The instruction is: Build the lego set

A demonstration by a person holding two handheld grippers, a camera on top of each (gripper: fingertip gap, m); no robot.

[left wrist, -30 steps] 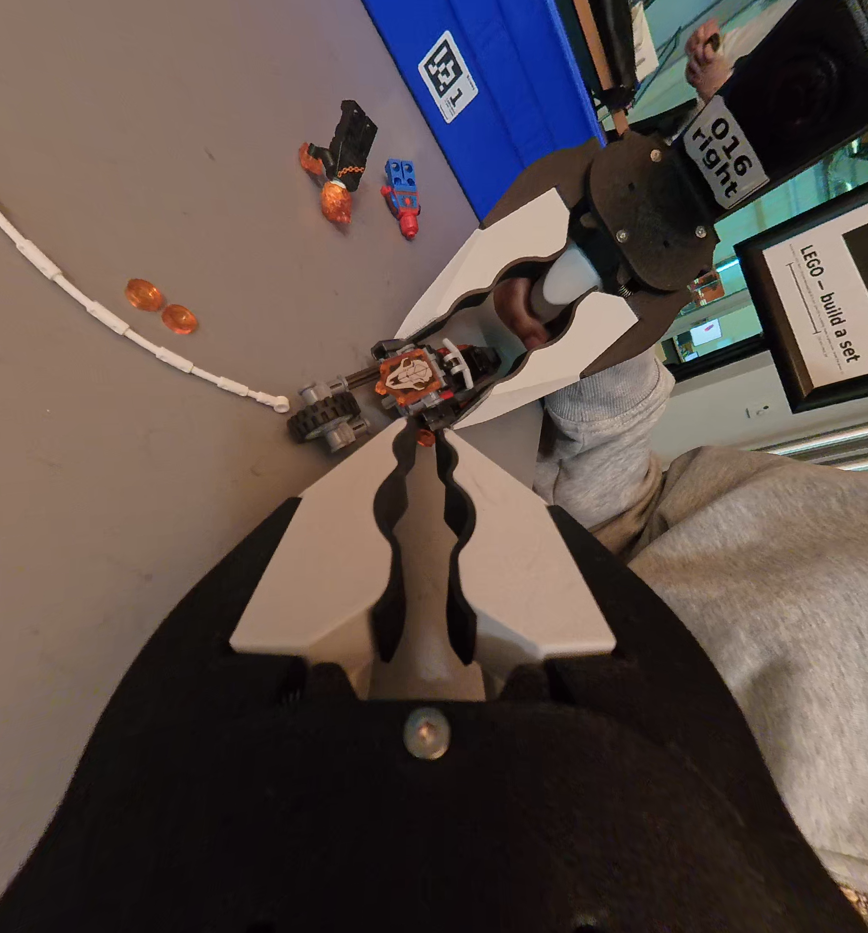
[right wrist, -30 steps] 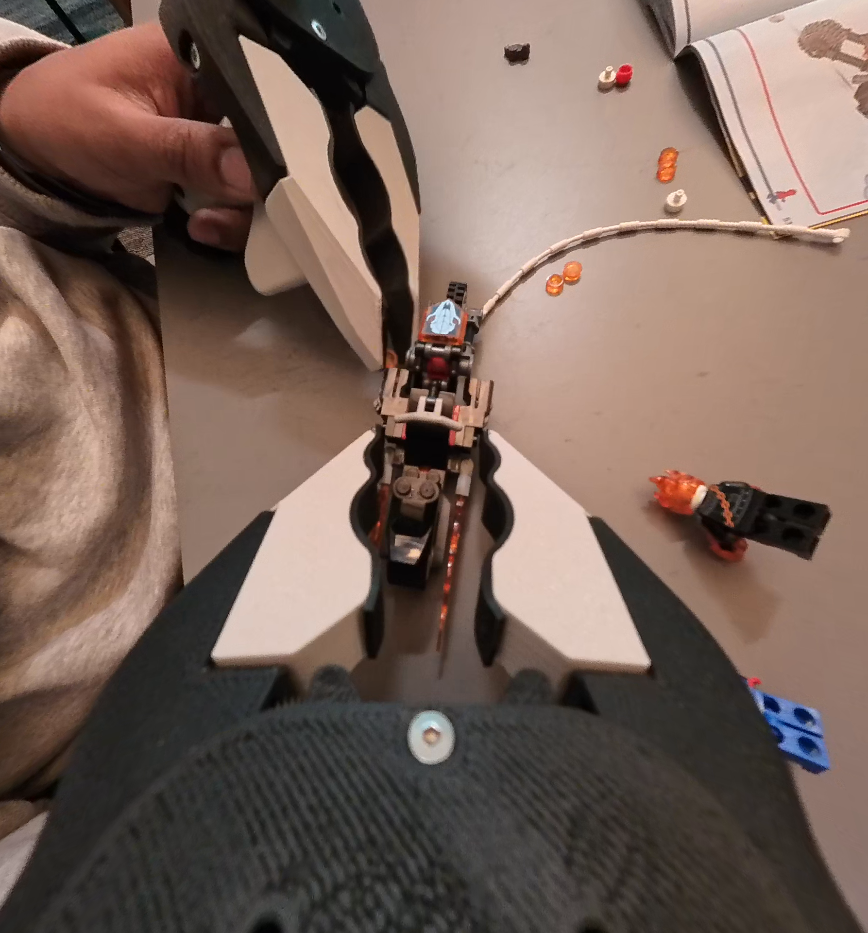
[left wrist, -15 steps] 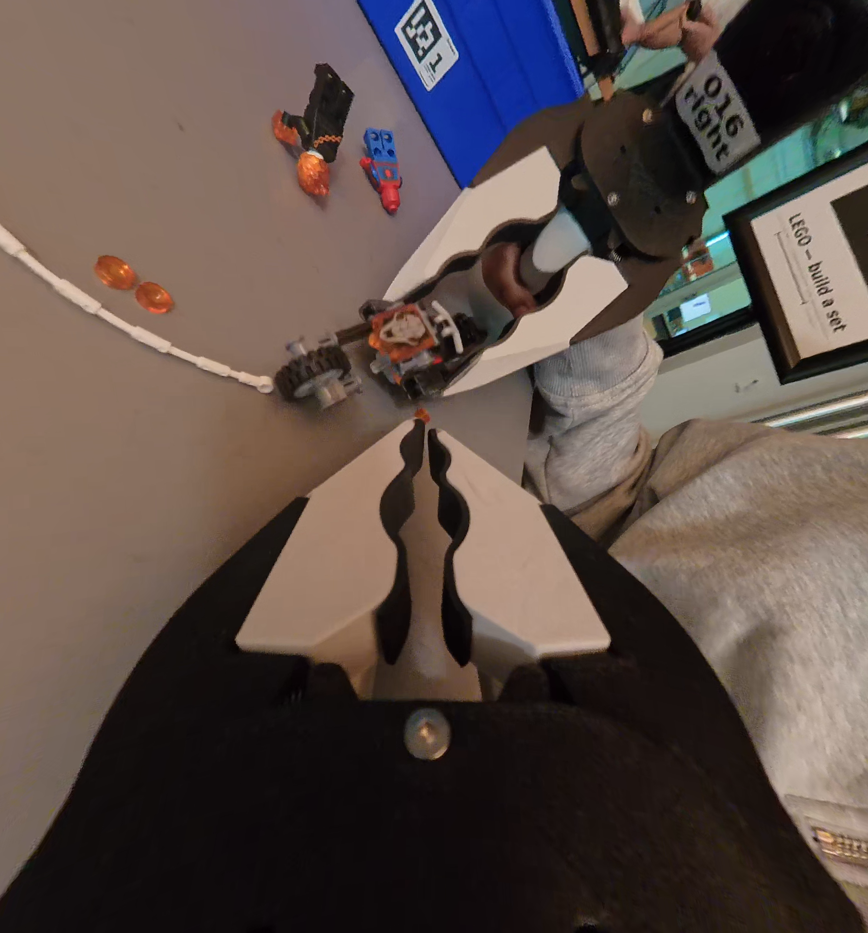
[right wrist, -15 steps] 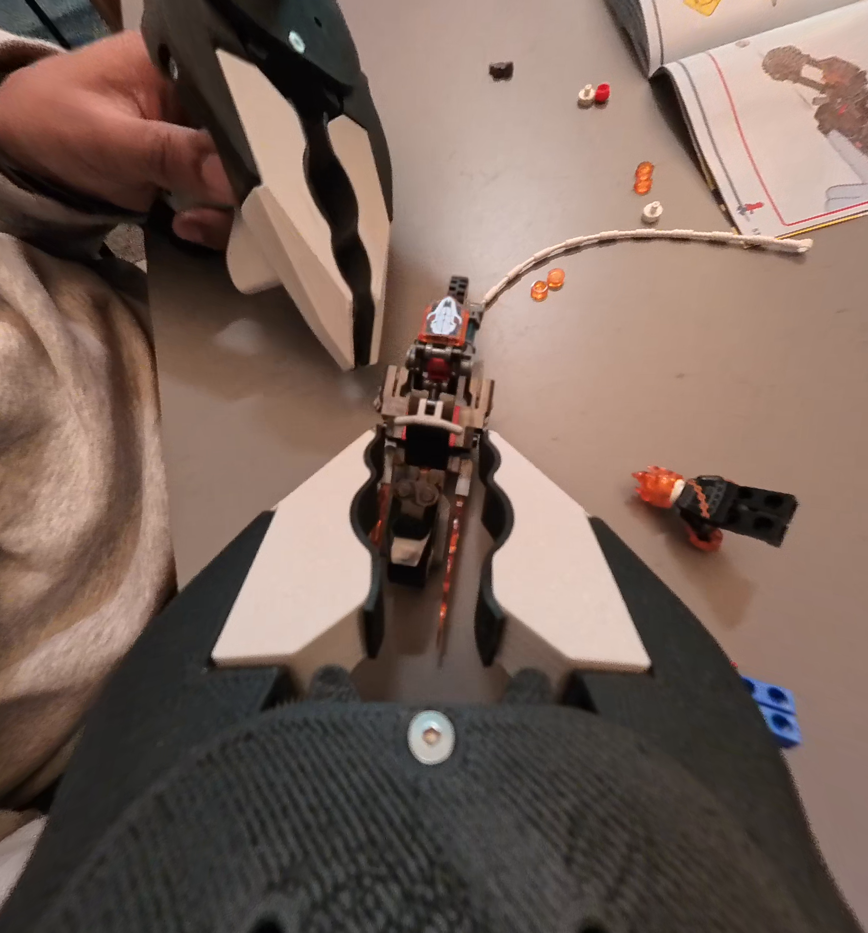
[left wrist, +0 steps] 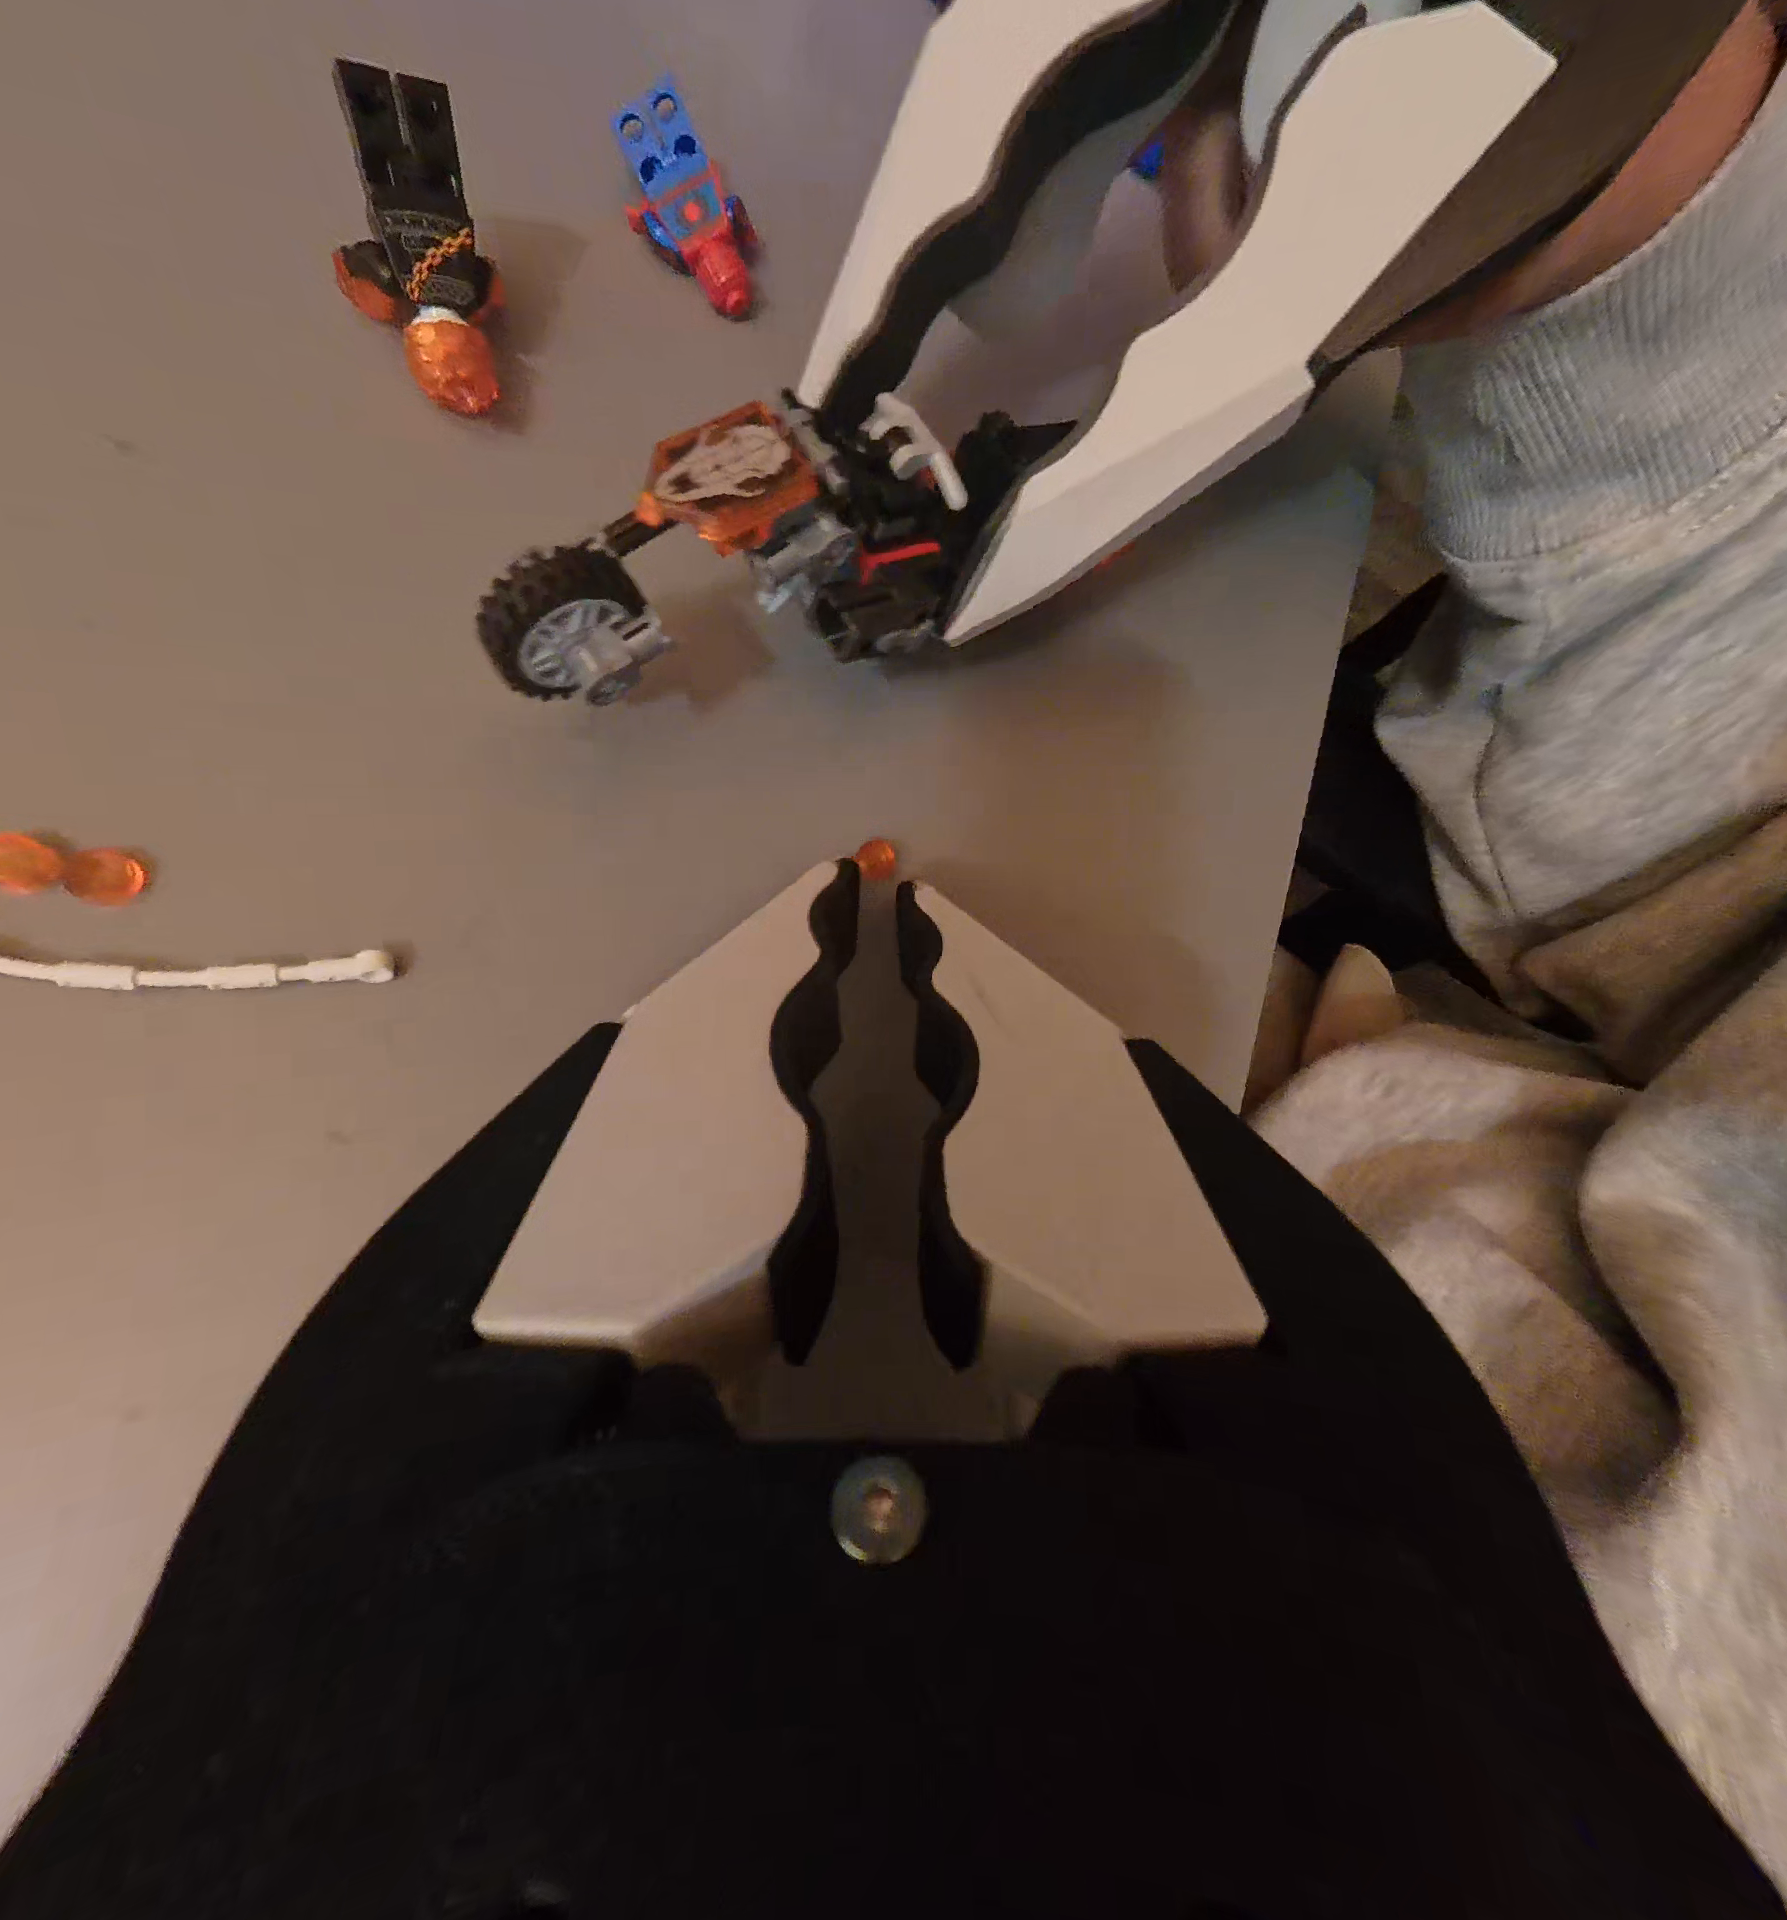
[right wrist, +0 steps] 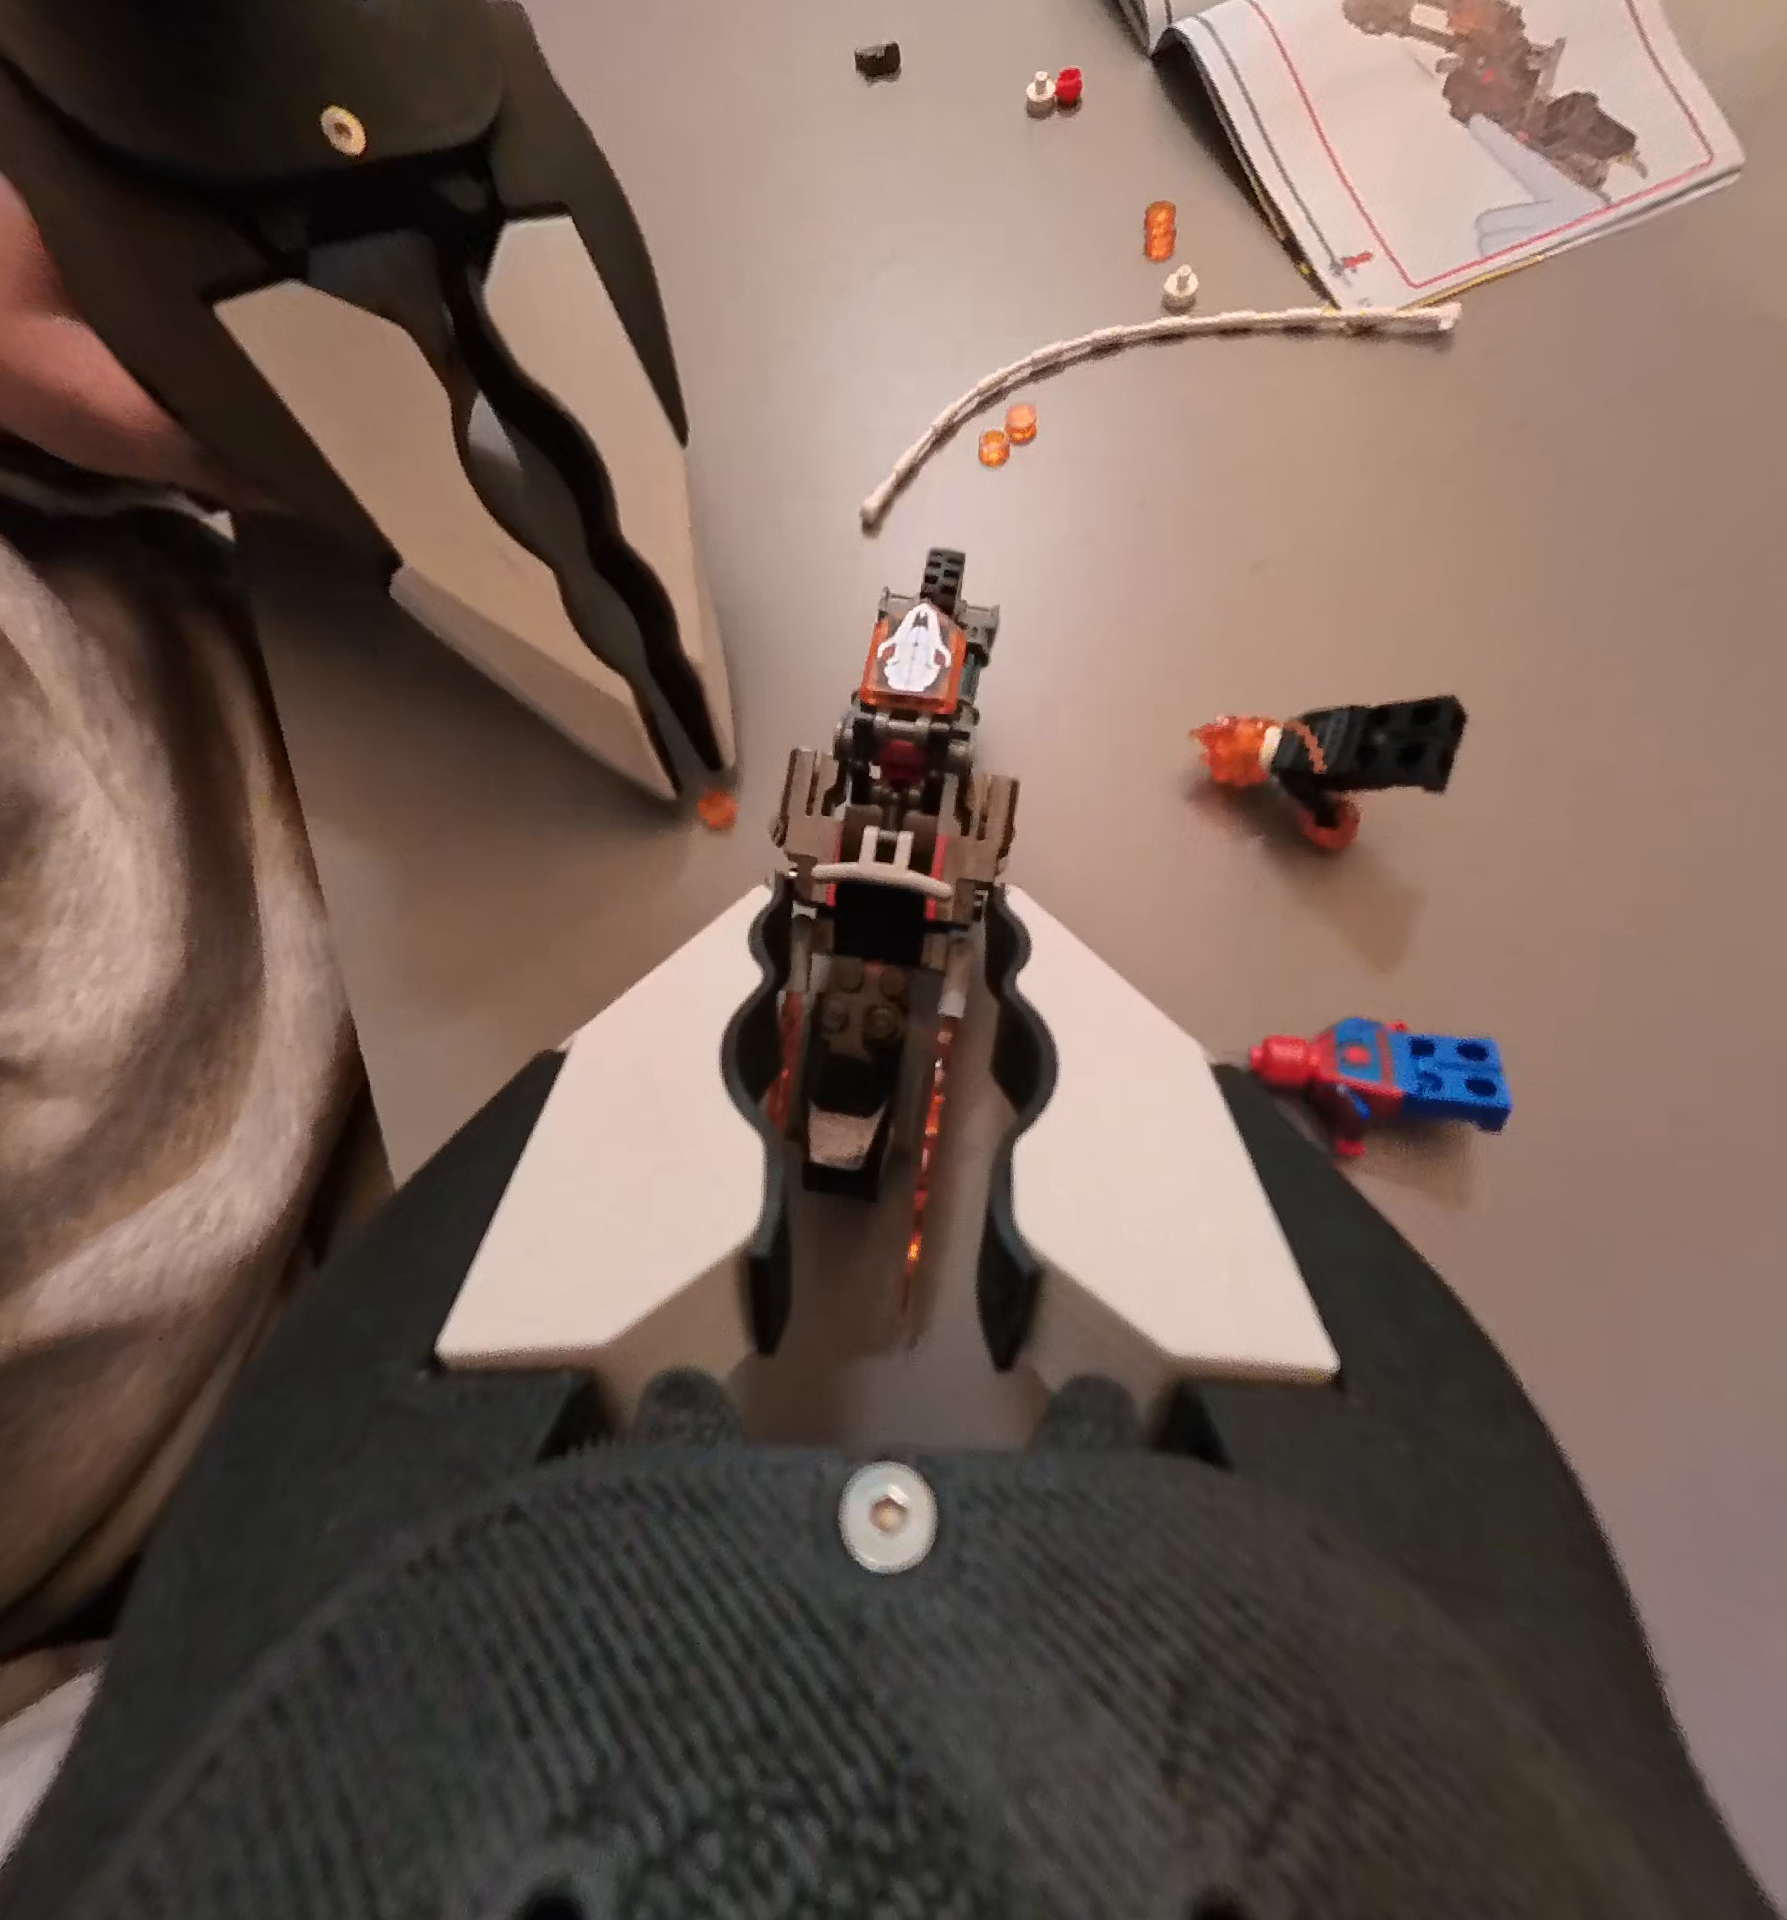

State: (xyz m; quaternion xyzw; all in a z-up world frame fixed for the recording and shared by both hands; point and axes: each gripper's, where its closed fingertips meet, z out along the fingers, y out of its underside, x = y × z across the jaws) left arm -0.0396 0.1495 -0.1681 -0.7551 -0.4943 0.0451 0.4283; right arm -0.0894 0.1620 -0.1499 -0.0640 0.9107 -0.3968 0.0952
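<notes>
A black and orange lego motorbike (left wrist: pixel 733 478) (right wrist: pixel 915 655) stands on the grey table. My right gripper (right wrist: pixel 889 904) is shut on its rear half, and the front wheel (left wrist: pixel 567 634) points away from it. The right gripper also shows in the left wrist view (left wrist: pixel 884 514). My left gripper (left wrist: pixel 873 883) (right wrist: pixel 700 777) is shut on a small orange stud (left wrist: pixel 875 859) (right wrist: pixel 717 808) at its very tips. It is low over the table, left of the bike and a short gap from it.
A flame-headed black minifigure (right wrist: pixel 1336 748) and a blue-red minifigure (right wrist: pixel 1388 1070) lie right of the bike. A white chain (right wrist: pixel 1128 343), two orange studs (right wrist: pixel 1008 436), small loose parts (right wrist: pixel 1055 91) and an instruction booklet (right wrist: pixel 1440 135) lie farther off. The table edge (left wrist: pixel 1304 779) runs beside a person's sleeve. The tips of one gripper are about 6 cm away from the tips of the other. The right tips stand about 7 cm off the flame-headed black minifigure (right wrist: pixel 1336 748). Seen from the left wrist view (left wrist: pixel 447 201) as well.
My left gripper has drawn back from the bike's side, and the orange stud has stayed at its tips. The right gripper still holds the bike.
</notes>
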